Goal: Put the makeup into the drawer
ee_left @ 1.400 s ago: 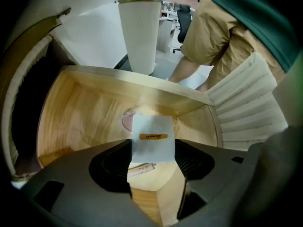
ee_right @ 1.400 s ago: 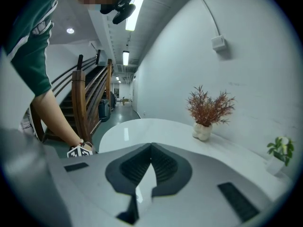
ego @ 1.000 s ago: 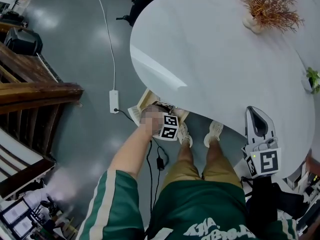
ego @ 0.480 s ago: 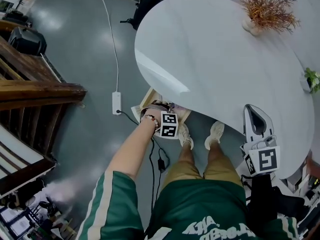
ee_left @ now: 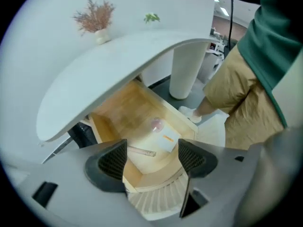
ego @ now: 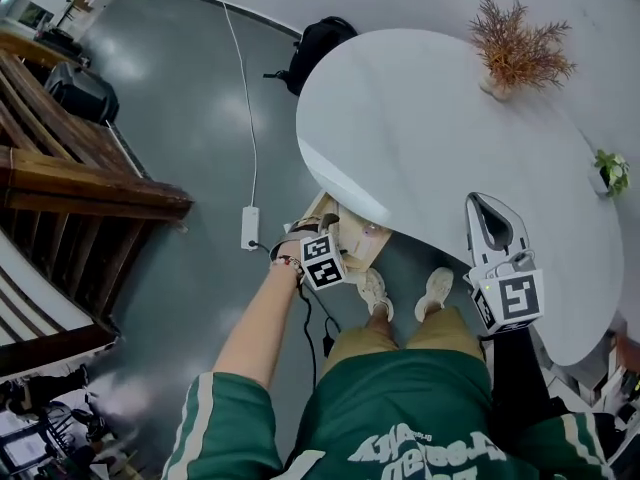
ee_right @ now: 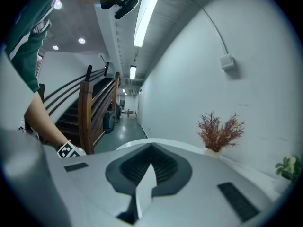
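Observation:
The wooden drawer point(ee_left: 124, 109) stands pulled out under the white table point(ego: 440, 138). In it lie a white box point(ee_left: 165, 140) with an orange mark, a pink-topped round piece point(ee_left: 156, 124) and a slim tube point(ee_left: 140, 151). My left gripper point(ee_left: 152, 156) hangs above the drawer's near end, pointing steeply down, open and empty; its jaws have just opened wider. In the head view the left gripper point(ego: 322, 256) shows by its marker cube beside the drawer point(ego: 345, 233). My right gripper point(ego: 490, 226) is held over the table's near edge, its jaws shut with nothing between them.
A dried plant in a vase point(ego: 512, 53) and a small green plant point(ego: 608, 171) stand on the table. The table's white pedestal point(ee_left: 187, 70) rises behind the drawer. The person's feet point(ego: 375, 290) stand beside it. A power strip point(ego: 249, 228), a black bag point(ego: 322, 43) and a wooden stair rail point(ego: 90, 173) lie leftward.
The left hand has lifted away from the drawer and its marker cube has rolled. The right gripper has risen a little by the table edge. The head view has shifted.

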{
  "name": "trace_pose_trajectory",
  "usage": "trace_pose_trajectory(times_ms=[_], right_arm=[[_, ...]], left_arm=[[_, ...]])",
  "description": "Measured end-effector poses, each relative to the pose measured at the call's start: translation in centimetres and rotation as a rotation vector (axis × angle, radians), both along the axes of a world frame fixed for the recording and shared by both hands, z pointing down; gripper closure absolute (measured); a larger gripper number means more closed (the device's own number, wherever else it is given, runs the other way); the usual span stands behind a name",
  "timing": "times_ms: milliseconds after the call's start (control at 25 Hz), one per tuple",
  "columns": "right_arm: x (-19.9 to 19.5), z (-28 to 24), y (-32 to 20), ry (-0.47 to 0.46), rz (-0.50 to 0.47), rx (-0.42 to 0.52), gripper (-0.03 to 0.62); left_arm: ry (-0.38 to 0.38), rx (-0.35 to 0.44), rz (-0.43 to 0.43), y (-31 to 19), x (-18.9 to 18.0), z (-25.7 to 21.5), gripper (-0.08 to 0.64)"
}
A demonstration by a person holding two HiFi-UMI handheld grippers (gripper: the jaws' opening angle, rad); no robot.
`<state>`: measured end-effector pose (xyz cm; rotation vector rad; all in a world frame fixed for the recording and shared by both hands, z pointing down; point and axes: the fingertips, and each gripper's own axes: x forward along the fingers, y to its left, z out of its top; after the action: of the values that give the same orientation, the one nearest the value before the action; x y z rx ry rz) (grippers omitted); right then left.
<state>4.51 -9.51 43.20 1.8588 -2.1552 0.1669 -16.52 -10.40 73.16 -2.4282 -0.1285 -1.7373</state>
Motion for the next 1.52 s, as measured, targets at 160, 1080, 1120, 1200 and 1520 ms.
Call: trace_pose_trajectory(times_ms=[160, 1080, 1120, 1200, 1520], right_arm=[[-2.0, -1.7, -1.0, -0.006, -0.032, 0.043, 0.588], [-12.1, -8.4, -4.7, -0.036, -0.203, 0.156, 0.588], [-12.4, -8.7, -4.7, -0.036, -0.209, 0.162, 0.588], [-13.0, -9.1, -4.7, -0.032, -0.22, 0.17, 0.588], [-13.9, -9.5, -5.0, -0.023, -0.241, 0.175, 0.588]], left_arm=[[0.104, 0.018, -0.193, -0.7, -1.0, -3.8, 0.224], [0.906, 0.386, -0.837, -7.1, -5.3, -36.1, 0.232], [0.921, 0.407, -0.843, -7.0, -5.5, -36.9, 0.232], [0.945, 0.448, -0.851, -6.8, -6.0, -38.4, 0.233], [0.991, 0.512, -0.908, -7.1, -7.1, -40.4, 0.384]])
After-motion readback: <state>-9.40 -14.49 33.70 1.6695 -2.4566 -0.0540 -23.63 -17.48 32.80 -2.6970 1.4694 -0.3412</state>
